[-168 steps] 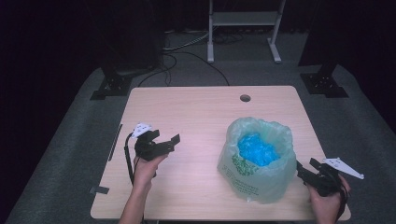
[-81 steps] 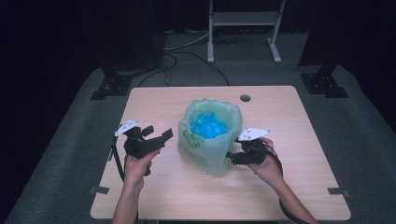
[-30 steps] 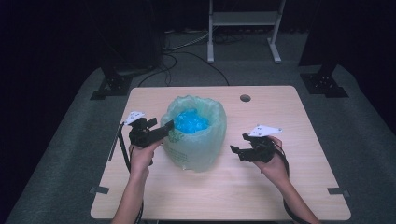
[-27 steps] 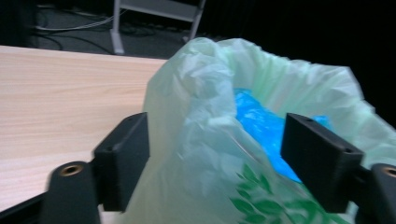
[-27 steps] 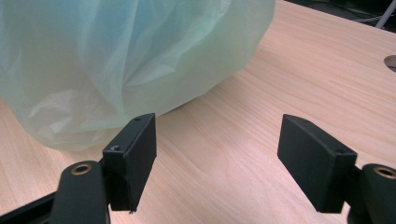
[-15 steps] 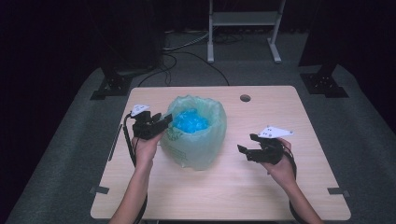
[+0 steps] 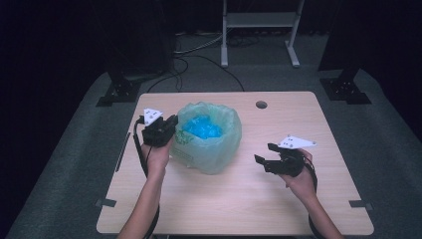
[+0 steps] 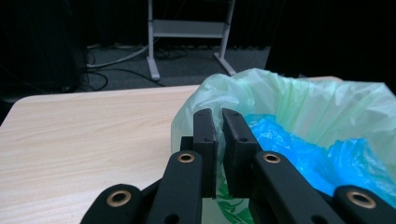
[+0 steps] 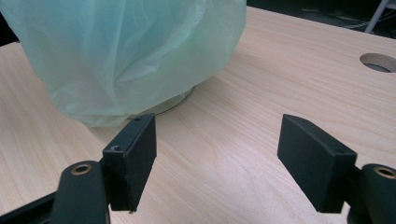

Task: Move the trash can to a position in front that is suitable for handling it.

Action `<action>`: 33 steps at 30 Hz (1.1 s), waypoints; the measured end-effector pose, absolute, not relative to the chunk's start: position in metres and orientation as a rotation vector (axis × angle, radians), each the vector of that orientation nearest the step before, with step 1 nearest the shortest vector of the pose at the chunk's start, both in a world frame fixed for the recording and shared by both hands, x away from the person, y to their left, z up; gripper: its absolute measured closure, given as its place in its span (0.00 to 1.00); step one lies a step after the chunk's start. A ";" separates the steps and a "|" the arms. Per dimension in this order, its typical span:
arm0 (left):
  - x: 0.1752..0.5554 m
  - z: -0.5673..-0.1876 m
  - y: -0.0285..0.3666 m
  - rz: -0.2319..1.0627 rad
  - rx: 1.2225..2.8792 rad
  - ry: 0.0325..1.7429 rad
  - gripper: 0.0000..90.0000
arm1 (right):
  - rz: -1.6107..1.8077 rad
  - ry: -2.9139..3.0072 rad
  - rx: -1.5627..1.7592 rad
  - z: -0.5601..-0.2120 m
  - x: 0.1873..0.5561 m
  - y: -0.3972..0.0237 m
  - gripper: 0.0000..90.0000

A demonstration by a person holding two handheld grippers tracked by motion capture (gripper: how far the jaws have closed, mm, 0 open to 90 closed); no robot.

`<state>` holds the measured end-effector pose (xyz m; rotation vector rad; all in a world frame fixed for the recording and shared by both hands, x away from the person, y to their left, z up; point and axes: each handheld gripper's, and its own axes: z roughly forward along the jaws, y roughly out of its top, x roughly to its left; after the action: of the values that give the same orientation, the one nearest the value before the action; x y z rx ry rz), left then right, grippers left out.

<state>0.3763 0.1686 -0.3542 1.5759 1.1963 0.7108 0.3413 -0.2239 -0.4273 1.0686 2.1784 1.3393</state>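
Note:
A pale green plastic bag (image 7: 211,147) stands open on the wooden table (image 7: 249,209), left of centre, with crumpled blue plastic (image 7: 201,127) inside it. My left gripper (image 7: 171,122) is at the bag's left rim, jaws shut on the green film. In the left gripper view the green bag (image 8: 303,98) and blue plastic (image 8: 299,149) lie just beyond the left gripper (image 8: 219,114). My right gripper (image 7: 263,154) hovers open to the right of the bag, apart from it. The right gripper (image 9: 219,140) faces the green bag (image 9: 126,51), whose base rests on a round pale rim (image 9: 180,100).
A round cable hole (image 7: 261,104) sits near the table's far edge, seen too as the hole (image 9: 378,62) in the right gripper view. A metal stand (image 7: 259,20) and dark equipment feet (image 7: 117,92) stand on the carpet beyond the table.
The bag has slid from the table's right side to left of centre. My right gripper let it go and drew back right. My left gripper moved onto the rim and shut.

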 end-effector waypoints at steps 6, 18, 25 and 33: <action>0.364 -0.360 0.173 0.651 1.494 1.169 0.95 | 1.343 2.165 1.101 -0.420 0.343 -0.223 0.31; 0.357 -0.374 0.181 0.552 1.454 1.085 0.98 | 1.398 2.144 1.130 -0.366 0.363 -0.187 0.34; 0.354 -0.375 0.186 0.518 1.436 1.076 0.98 | 1.373 2.122 1.203 -0.342 0.396 -0.151 0.33; 0.355 -0.376 0.184 0.480 1.431 1.058 0.99 | 1.291 2.126 1.302 -0.340 0.426 -0.124 0.33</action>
<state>0.3547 0.1839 -0.3764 1.4309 1.0577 0.4796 0.4258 -0.1241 -0.3400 1.3020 2.1263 1.2906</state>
